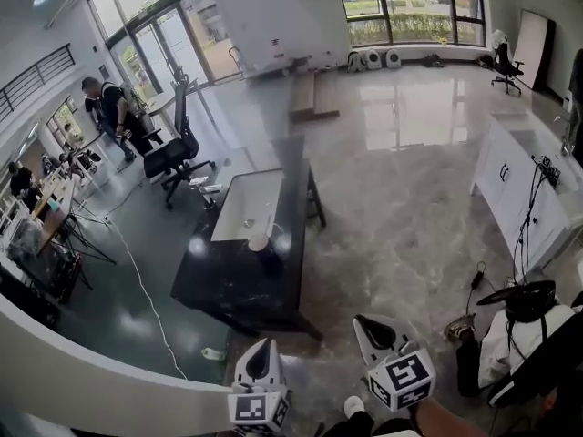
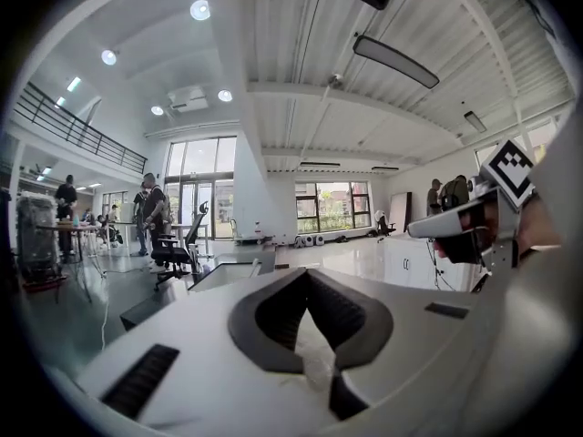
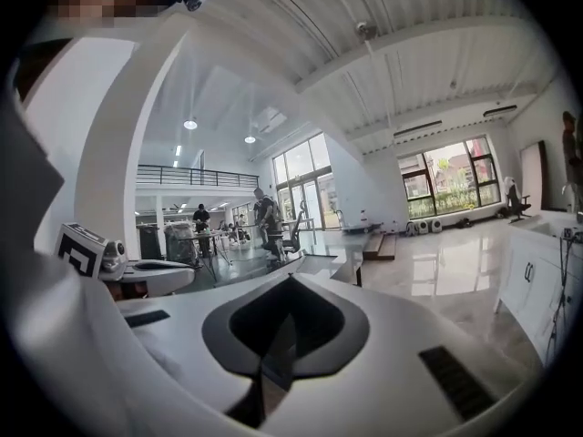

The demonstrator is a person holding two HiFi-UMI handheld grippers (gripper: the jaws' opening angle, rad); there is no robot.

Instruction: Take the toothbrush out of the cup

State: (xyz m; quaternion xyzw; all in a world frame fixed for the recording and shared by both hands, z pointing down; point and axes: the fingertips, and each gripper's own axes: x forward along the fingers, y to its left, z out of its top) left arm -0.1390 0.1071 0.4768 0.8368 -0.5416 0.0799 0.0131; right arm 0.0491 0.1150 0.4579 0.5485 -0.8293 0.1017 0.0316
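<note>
- On the dark table [image 1: 228, 285] far ahead, a pale cup [image 1: 259, 242] is standing by a white tray [image 1: 244, 198], with the thin toothbrush [image 1: 271, 218] seemingly poking up from it.
- The left gripper [image 1: 262, 349] and right gripper [image 1: 367, 328] are hanging well apart from the table, each clenched on nothing.
- The toothbrush is probably going to feel light, stiff and slick, so pinching the exposed handle looks best.

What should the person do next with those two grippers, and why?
Probably step toward the dark table and bring one gripper closer to the cup. In the head view the left gripper and right gripper hang low over the floor, well short of the table. Both have their jaws together with nothing between them, so the cup looks out of reach for now.
</note>
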